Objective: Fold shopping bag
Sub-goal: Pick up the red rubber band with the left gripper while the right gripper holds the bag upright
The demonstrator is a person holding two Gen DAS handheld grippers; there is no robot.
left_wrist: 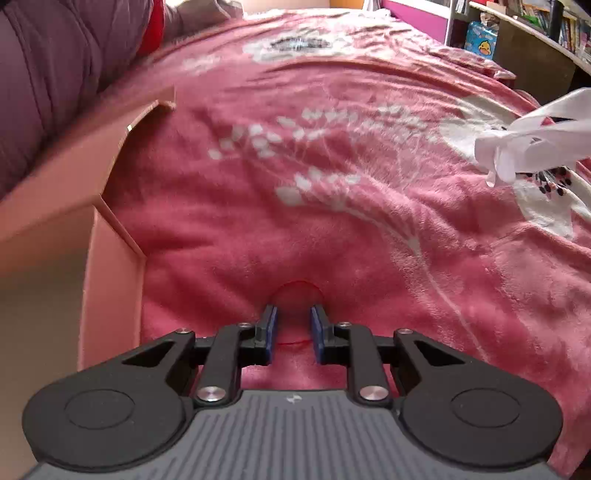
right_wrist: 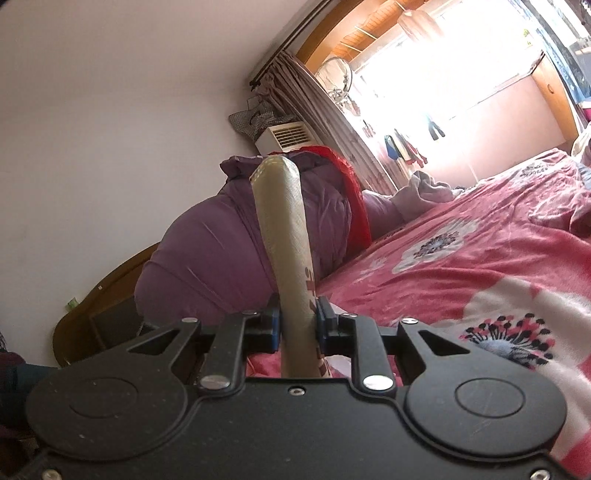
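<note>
Shopping bag (right_wrist: pixel 284 236): seen as a narrow cream folded strip with red print, stood upright over the near edge of the bed. It is clamped low down between the blue pads of the right tongs (right_wrist: pixel 298 306). The strip's stitched top end is free and is seen against the purple quilt (right_wrist: pixel 221 240) piled at the bed's wall side.

Left tongs (left_wrist: pixel 293 314): pointed steeply down over the pink flowered blanket (left_wrist: pixel 332 221) on the bed, close to the bed's left edge. The pads are held a narrow gap apart and nothing is pressed between them. A thin red thread (left_wrist: pixel 299 283) is seen looped just ahead of the tips and crossing the gap. Whether it is touched cannot be told.

A white crumpled piece (left_wrist: pixel 532 140) is seen raised above the blanket at the bed's right side. Whether it is part of the same bag cannot be told.

Edges: a pink board (left_wrist: pixel 92 166) runs along the bed's left edge, with a notch cut in it. The quilt is heaped beyond that board. A bookshelf (left_wrist: pixel 535 22) is seen past the bed's far right corner.

Room: the middle of the blanket is seen flat, with only shallow wrinkles, from the left tongs to the far end of the bed.
</note>
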